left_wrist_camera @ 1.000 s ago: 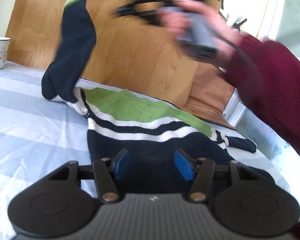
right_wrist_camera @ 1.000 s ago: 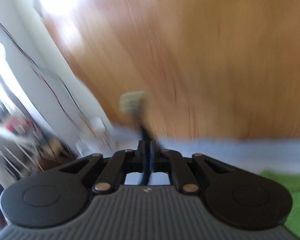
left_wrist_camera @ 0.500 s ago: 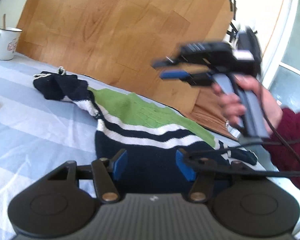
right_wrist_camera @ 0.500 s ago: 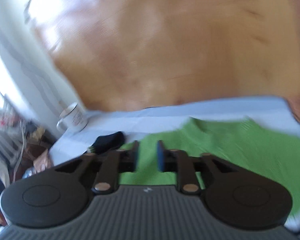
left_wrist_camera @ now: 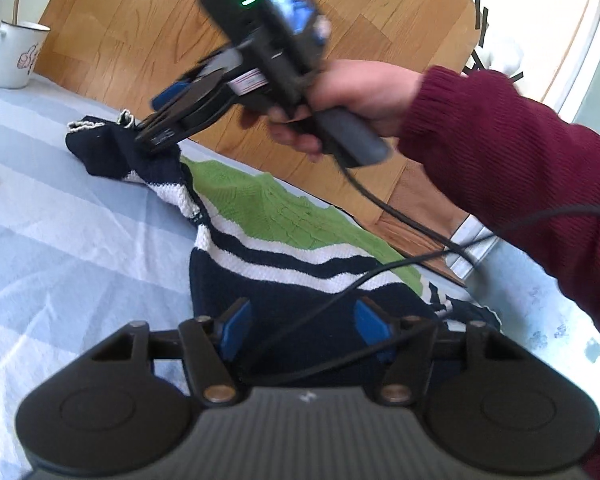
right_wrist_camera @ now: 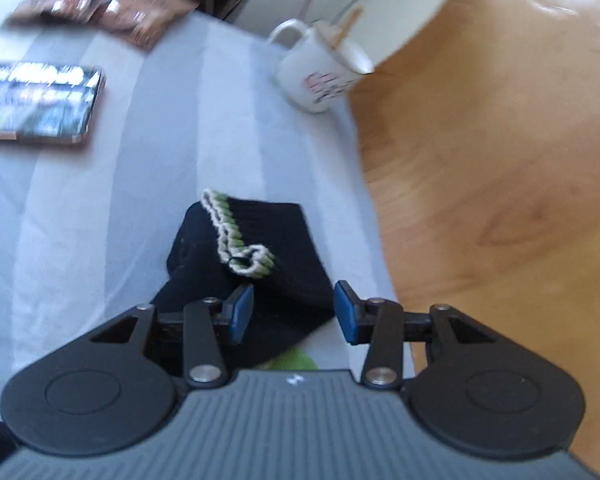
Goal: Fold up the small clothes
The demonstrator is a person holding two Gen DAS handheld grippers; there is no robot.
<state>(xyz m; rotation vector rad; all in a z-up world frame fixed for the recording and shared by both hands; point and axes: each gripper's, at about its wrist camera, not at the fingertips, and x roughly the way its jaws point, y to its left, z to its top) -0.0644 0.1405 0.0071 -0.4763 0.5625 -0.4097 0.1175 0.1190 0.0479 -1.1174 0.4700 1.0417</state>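
A small knitted sweater (left_wrist_camera: 280,248), navy with white stripes and a green yoke, lies flat on the blue striped sheet (left_wrist_camera: 60,240). Its left sleeve (left_wrist_camera: 112,148) is crumpled at the far left, cuff (right_wrist_camera: 236,236) edged white and green. My right gripper (left_wrist_camera: 160,116), held by a hand in a maroon sleeve, hovers over that sleeve. Its jaws are opening; the sleeve (right_wrist_camera: 240,272) lies under and between the pads, not pressed. My left gripper (left_wrist_camera: 303,326) sits low over the navy hem, jaws opening, with nothing gripped. The other sleeve (left_wrist_camera: 460,308) peeks out at the right.
A white mug (left_wrist_camera: 14,54) with a stick in it stands at the back left, also seen as the mug (right_wrist_camera: 320,72) beyond the sleeve. A wooden board (left_wrist_camera: 140,40) leans behind the bed. A phone (right_wrist_camera: 36,104) and packets (right_wrist_camera: 100,12) lie further off. A black cable (left_wrist_camera: 380,200) crosses the sweater.
The right gripper let go of the raised sleeve, which dropped crumpled onto the sheet. It then swung round and came down over that sleeve with jaws apart. The left jaws widened slightly.
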